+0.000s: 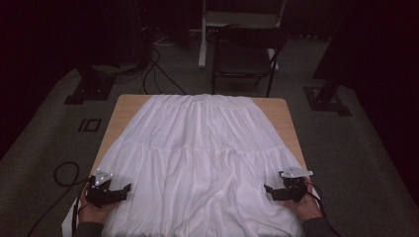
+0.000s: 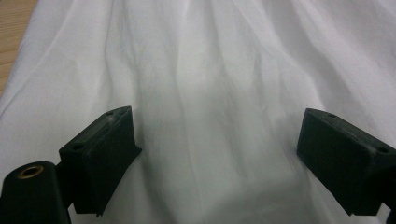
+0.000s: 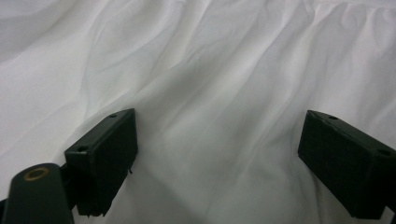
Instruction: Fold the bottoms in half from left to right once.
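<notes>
Both tongs stand wide open with nothing between the jaws. The left gripper [image 1: 120, 190] hangs over the near left part of the white skirt [image 1: 197, 163], and the right gripper [image 1: 273, 190] over its near right part, each pointing inward toward the skirt's middle. In the left gripper view [image 2: 217, 149] and the right gripper view [image 3: 217, 149], soft folds of cloth lie under the open jaws; whether the pads brush the fabric is hard to tell.

The skirt lies spread flat on the wooden table [image 1: 127, 106], waistband at the far end, hem toward the person and apparently hanging over the near edge. The step looks like taking hold of the two near sides. To do it well, each gripper should probably pinch close to the side seam, catching both layers, and close at matching spots so the cloth lifts evenly.

Bare table shows only in narrow strips beside the skirt's far half. A chair [image 1: 244, 57] stands beyond the skirt, well apart.
</notes>
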{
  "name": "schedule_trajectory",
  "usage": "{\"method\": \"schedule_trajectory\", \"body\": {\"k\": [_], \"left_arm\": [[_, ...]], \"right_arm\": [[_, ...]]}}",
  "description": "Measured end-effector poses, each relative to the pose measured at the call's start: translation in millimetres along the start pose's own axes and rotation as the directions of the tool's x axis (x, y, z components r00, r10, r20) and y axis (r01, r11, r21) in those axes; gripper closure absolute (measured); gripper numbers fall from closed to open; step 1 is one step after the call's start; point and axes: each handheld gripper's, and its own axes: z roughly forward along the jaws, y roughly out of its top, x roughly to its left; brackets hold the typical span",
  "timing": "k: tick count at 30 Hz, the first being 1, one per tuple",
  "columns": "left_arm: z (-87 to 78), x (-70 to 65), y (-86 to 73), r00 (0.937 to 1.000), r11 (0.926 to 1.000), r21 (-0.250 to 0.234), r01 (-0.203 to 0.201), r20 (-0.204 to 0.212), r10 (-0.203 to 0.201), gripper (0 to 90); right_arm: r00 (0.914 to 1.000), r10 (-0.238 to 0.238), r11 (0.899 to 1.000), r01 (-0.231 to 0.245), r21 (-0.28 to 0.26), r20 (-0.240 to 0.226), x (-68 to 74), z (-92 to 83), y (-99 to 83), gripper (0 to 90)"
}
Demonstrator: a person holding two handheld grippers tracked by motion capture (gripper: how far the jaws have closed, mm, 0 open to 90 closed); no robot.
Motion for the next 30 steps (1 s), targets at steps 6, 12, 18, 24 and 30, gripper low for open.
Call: {"method": "schedule_trajectory", "body": {"k": [6, 12, 18, 24, 30], "left_arm": [[-0.2, 1.2, 1.1, 0.9993, 0.9995, -0.012, 0.029, -0.024, -0.03, 21.1], [-7.3, 7.1, 2.0, 0.9981, 0.9977, -0.032, 0.061, -0.011, -0.061, 32.0], [-31.5, 16.1, 1.6, 0.9935, 0.9932, -0.088, 0.076, -0.078, -0.083, 30.1], [-49.4, 29.6, -12.2, 0.9829, 0.9902, -0.091, 0.106, -0.141, -0.118, 28.3], [-63.9, 44.8, -33.0, 0.9647, 0.984, -0.084, 0.157, -0.2, -0.171, 27.5]], "right_arm": [[0.9998, -0.012, 1.0, 0.012, 0.0, -0.013, -0.6, -0.5, -0.3, 12.2], [1.0, 0.007, 1.0, -0.007, -0.003, -0.001, -1.5, -3.6, 1.4, 20.5], [0.9985, 0.014, 0.998, -0.011, -0.06, 0.053, 0.8, -20.8, 3.8, 24.8], [0.9959, 0.015, 0.999, -0.01, -0.053, 0.09, 4.4, -29.0, -0.2, 29.1], [0.9926, 0.007, 0.998, 0.0, -0.057, 0.121, 13.8, -38.1, -5.8, 35.8]]}}
